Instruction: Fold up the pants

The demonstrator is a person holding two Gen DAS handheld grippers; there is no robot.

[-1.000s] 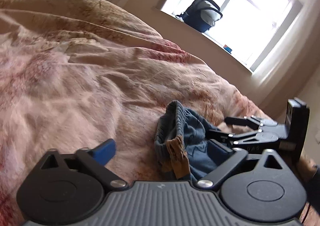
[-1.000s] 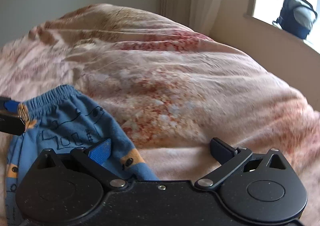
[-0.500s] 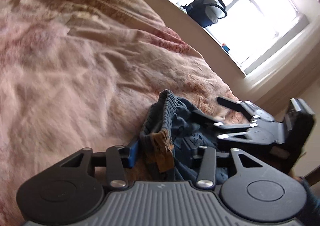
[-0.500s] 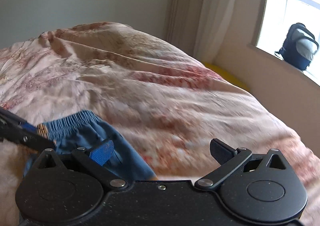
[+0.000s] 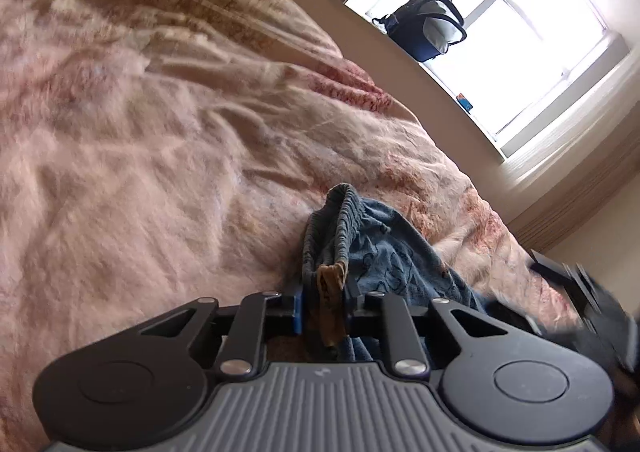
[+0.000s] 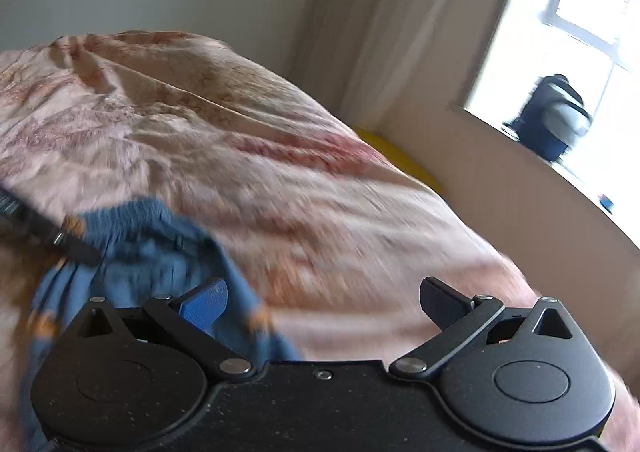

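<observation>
Left gripper (image 5: 322,306) fingers just closed, pinching ribbed blue pants (image 5: 372,248) waistband; right gripper (image 6: 320,302) lifted, fingers spread.

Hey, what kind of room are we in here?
Most likely a bedroom: a wide bed under a rumpled pink floral bedspread, a window with a bag on its sill, and pale curtains.

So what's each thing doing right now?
Pants: bunched on the bed, waistband pinched.
Left hand-held gripper: just closed on the waistband.
Right hand-held gripper: open, empty.
Blanket: wrinkled.
Bag: sitting on the windowsill.
</observation>
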